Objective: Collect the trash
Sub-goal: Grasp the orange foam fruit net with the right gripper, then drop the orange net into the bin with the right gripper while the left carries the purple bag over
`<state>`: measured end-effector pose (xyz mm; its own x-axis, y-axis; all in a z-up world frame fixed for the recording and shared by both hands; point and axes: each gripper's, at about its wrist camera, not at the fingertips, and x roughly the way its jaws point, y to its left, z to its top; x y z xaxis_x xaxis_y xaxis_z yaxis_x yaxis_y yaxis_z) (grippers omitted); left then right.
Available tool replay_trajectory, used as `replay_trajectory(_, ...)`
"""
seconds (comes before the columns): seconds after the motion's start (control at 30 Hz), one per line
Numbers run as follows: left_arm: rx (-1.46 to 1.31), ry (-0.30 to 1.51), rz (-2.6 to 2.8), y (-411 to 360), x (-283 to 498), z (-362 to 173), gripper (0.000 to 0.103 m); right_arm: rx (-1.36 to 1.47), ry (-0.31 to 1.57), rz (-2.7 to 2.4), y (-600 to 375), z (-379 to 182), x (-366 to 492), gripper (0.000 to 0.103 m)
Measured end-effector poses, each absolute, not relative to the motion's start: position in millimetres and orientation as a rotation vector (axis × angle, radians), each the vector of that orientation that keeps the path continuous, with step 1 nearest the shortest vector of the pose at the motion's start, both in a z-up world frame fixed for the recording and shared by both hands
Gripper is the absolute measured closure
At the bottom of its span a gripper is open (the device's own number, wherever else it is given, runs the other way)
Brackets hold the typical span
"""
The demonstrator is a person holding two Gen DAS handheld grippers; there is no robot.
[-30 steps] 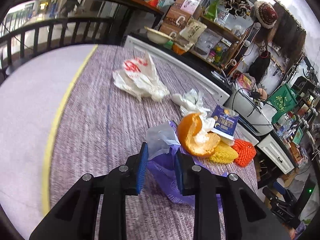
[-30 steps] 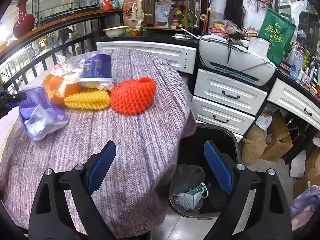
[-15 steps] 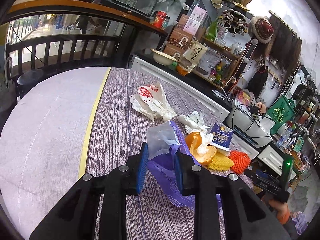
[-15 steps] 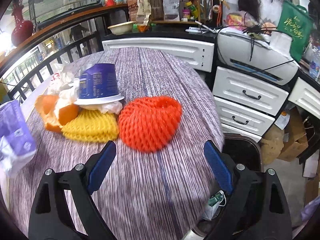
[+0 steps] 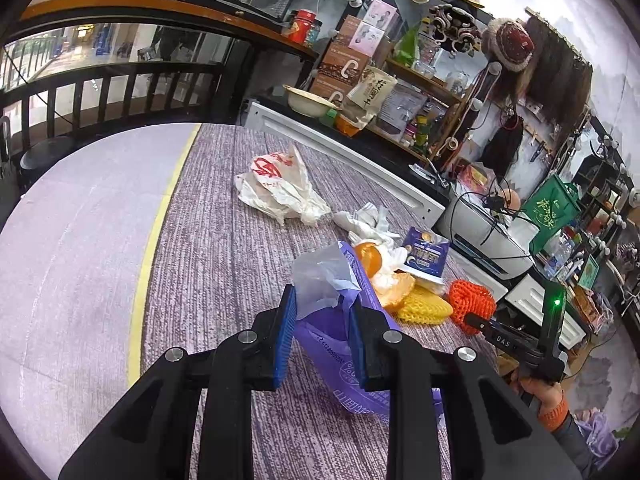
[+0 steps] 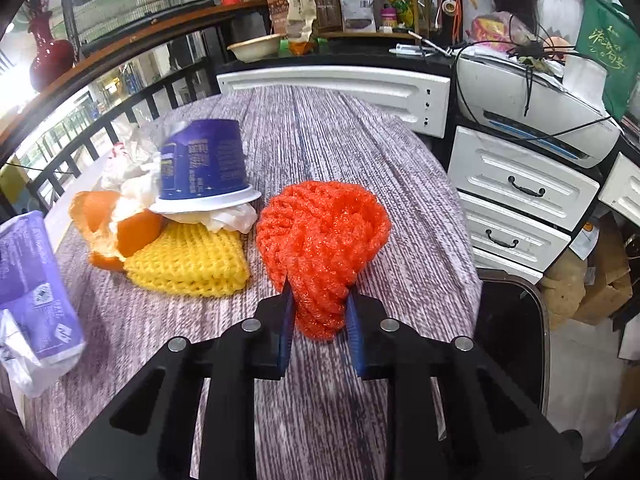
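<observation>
left gripper (image 5: 322,332) clenched on a purple bag (image 5: 344,364), lifted a bit over the table (image 5: 224,240), near its front edge. right gripper (image 6: 320,328) squeezed tight on the low end of an orange foam net (image 6: 322,240), near the table's right edge. just beside the net, a yellow foam net (image 6: 192,264) lying flat, touching orange peel (image 6: 120,228). upside-down purple cup (image 6: 204,164) sitting on crumpled tissue (image 6: 224,216) on top of the yellow net. farther back, toward the far edge, a white plastic bag (image 5: 280,188) with red print. down past the right edge, a black trash bin (image 6: 512,320) on the floor.
</observation>
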<state>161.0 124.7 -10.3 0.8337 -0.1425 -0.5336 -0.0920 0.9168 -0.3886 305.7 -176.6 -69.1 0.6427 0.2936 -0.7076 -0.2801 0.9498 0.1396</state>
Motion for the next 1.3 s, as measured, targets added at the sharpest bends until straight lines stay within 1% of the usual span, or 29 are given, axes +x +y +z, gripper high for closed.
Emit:
replay_trajectory(0.47,-0.343,0.610,-0.184,60.5,165.8,-8.5,0.078,0.022,0.716,0.231,-233.5,-45.6,245.8,0.080)
replay_trajectory(0.73,-0.285,0.608,-0.299,11.5,178.4,-0.1,0.078,0.030,0.712,0.112,-286.8,-50.5,220.3,0.080)
replay_trajectory(0.9,-0.248,0.620,-0.386,-26.2,192.2,3.7,0.078,0.052,0.755,0.036,-320.7,-65.2,214.8,0.080)
replay_trajectory(1.1,-0.190,0.637,-0.462,-71.3,202.5,2.8,0.078,0.095,0.836,-0.034,-354.9,-100.5,218.8,0.080)
replay_trajectory(1.3,-0.140,0.656,-0.507,-105.2,206.7,-1.3,0.078,0.133,0.918,-0.038,-363.8,-139.0,232.7,0.080)
